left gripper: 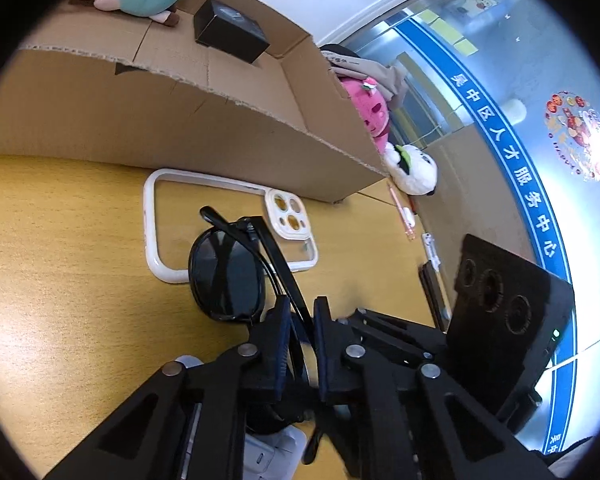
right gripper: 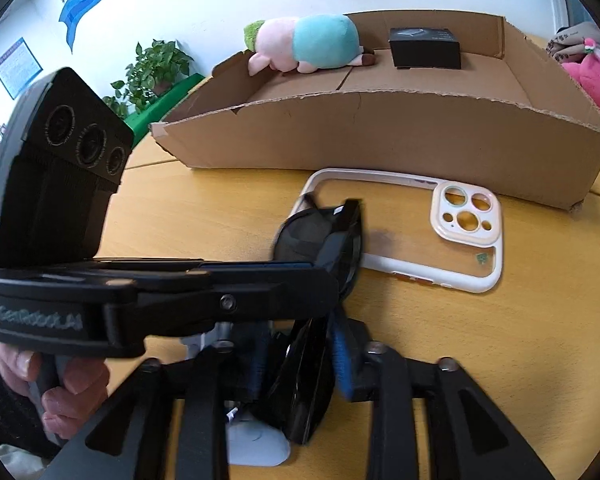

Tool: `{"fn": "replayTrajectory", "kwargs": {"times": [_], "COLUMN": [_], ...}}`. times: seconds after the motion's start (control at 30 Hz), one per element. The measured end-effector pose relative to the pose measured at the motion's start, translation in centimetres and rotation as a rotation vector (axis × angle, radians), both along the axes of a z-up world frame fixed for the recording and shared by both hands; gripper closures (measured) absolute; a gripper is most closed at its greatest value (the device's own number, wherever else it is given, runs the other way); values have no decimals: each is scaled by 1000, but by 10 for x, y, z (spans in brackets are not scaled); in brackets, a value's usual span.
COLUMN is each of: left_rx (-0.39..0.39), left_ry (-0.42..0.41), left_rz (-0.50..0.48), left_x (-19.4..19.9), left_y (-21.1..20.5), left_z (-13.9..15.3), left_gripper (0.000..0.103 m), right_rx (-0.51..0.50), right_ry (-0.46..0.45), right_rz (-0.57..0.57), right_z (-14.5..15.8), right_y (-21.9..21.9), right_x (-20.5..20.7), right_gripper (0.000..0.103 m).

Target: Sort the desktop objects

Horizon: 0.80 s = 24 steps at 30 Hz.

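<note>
Black sunglasses are held above the wooden desk by both grippers. My left gripper is shut on the folded arms near one lens. My right gripper is shut on the other lens end of the sunglasses. The left gripper reaches in from the left in the right wrist view. A clear phone case with a white rim lies flat on the desk under the glasses; it also shows in the right wrist view.
An open cardboard box stands behind the case, holding a pink and teal plush and a small black box. Pink and white plush toys sit beyond the box. A white object lies below the grippers.
</note>
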<state>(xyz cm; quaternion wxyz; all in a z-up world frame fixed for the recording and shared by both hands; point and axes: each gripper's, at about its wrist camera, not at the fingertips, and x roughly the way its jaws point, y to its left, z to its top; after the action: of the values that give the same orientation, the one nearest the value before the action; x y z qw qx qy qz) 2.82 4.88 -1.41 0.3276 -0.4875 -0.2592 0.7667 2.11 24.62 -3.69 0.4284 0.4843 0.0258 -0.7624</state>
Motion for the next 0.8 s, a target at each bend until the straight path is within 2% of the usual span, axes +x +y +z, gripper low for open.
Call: {"fn": "replayTrajectory", "kwargs": {"times": [0.03,0.07,0.1,0.2,0.3,0.37,0.53,0.57,0.63,0.67,0.8], "left_rx": [1,1,0,5,12,9,28,28,27,28,46], "left_ry": [8,13,18,24,43,58,79,81,82,85,106], "left_rz": [-2,-3,-5,-11,-24,-24,-26,-25,-23,-23,-21], "left_x": [1,1,1,3,7,9,13,13,15,16,18], "left_y": [-1,-1,-2,-2,-1,0,2,2,1,0,-3], "left_z": [2,4,5,8,15,22,35,37,39,41,50], "left_gripper": [93,93,93,94,96,96,97,97,97,99,99], "right_rx": [2,-6,-23,-49,-98,-139,-196,-197,-196,-198,-180], "right_ry": [-9,-15,-21,-40,-114,-157,-157,-152,-150,-152,-144], "right_rz": [-2,-6,-10,-29,-38,-15,96,108,128,134,129], "right_z": [0,1,2,4,-3,-5,3,3,1,1,-5], "right_y": [1,4,9,24,39,43,27,23,16,13,9], "right_x": [0,-1,-1,-4,-15,-20,-16,-15,-14,-13,-12], "right_gripper": [32,21,16,12,12,12,12,13,25,38,65]}}
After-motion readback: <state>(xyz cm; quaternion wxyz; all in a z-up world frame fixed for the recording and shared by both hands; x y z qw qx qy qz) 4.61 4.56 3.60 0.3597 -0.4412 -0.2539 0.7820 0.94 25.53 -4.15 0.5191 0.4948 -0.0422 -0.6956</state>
